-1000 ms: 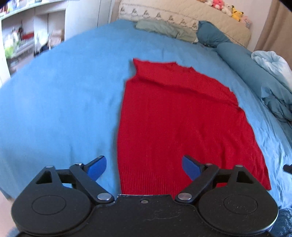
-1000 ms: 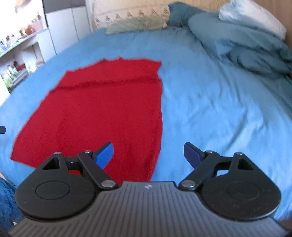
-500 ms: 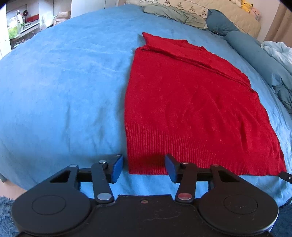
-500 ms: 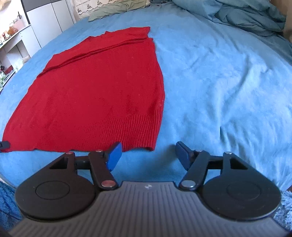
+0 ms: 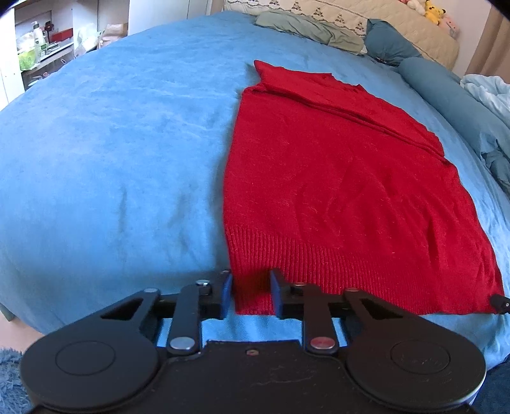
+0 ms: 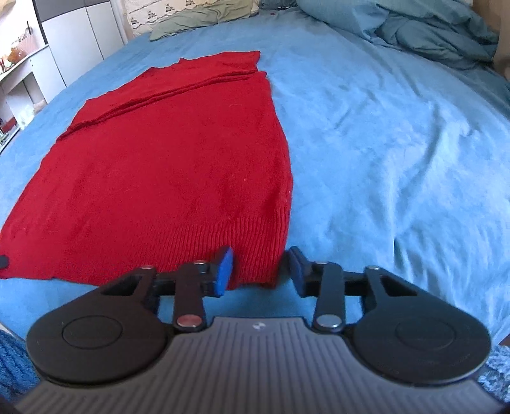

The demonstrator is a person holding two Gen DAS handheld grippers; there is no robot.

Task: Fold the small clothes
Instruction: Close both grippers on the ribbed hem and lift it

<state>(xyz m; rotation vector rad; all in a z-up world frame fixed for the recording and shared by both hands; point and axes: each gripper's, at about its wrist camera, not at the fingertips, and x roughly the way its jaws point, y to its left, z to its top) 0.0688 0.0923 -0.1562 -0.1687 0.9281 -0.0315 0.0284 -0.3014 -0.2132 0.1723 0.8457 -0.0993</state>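
A red knit garment lies flat on the blue bed cover, ribbed hem toward me, sleeves folded across its far end. My left gripper is open, its jaws astride the hem's near left corner. In the right wrist view the garment fills the left half, and my right gripper is open with its jaws astride the hem's near right corner. The cloth is not pinched by either one. The tip of the right gripper shows at the hem's right corner in the left wrist view.
Pillows, a green cloth and plush toys lie at the headboard. A rumpled blue duvet is on the bed's right side. Shelves and cabinets stand to the left. The bed's near edge is right below the grippers.
Both grippers came down and back to the hem's two near corners. Their jaws have narrowed from wide open around the hem.
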